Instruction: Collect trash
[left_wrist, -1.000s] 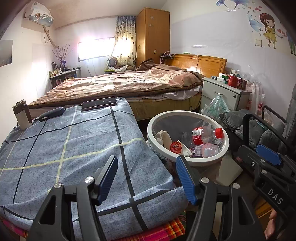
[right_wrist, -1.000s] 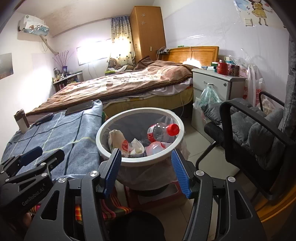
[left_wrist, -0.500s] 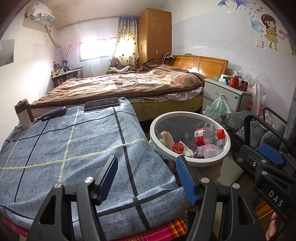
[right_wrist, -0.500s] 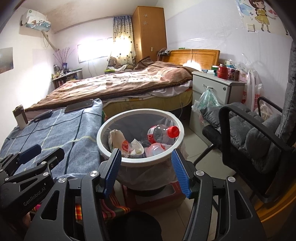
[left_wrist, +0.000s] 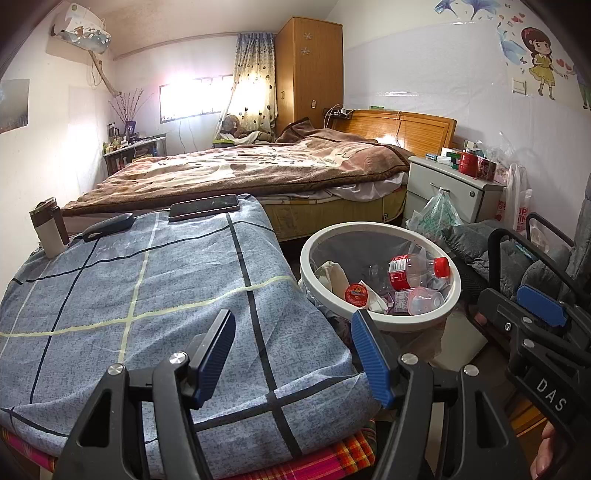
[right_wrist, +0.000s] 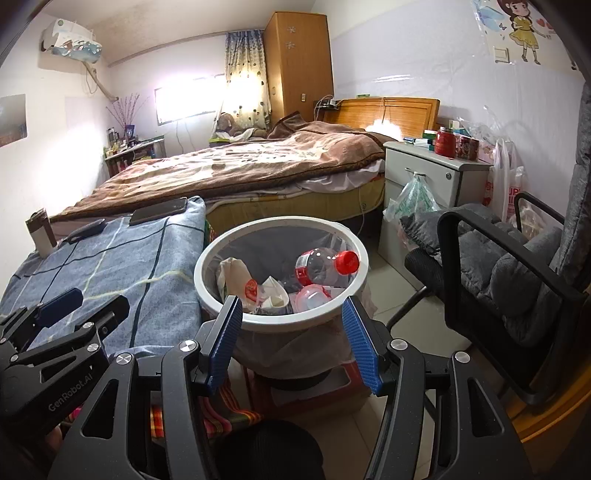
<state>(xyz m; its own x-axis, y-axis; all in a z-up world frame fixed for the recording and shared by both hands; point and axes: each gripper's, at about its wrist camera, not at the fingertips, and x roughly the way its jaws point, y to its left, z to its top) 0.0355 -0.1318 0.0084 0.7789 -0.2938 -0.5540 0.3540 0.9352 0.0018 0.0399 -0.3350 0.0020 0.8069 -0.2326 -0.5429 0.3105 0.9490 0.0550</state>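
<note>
A white round trash bin with a dark liner stands on the floor beside the blue plaid-covered table. Inside lie a clear plastic bottle with a red cap, a second clear bottle, a red-lidded cup and crumpled paper. My left gripper is open over the table's near corner, nothing between its blue pads. My right gripper is open just before the bin's near rim, empty too.
On the table's far edge rest a dark phone, a black case and a brown-and-white tumbler. A bed lies behind. A white nightstand and a grey-cushioned black chair stand right of the bin.
</note>
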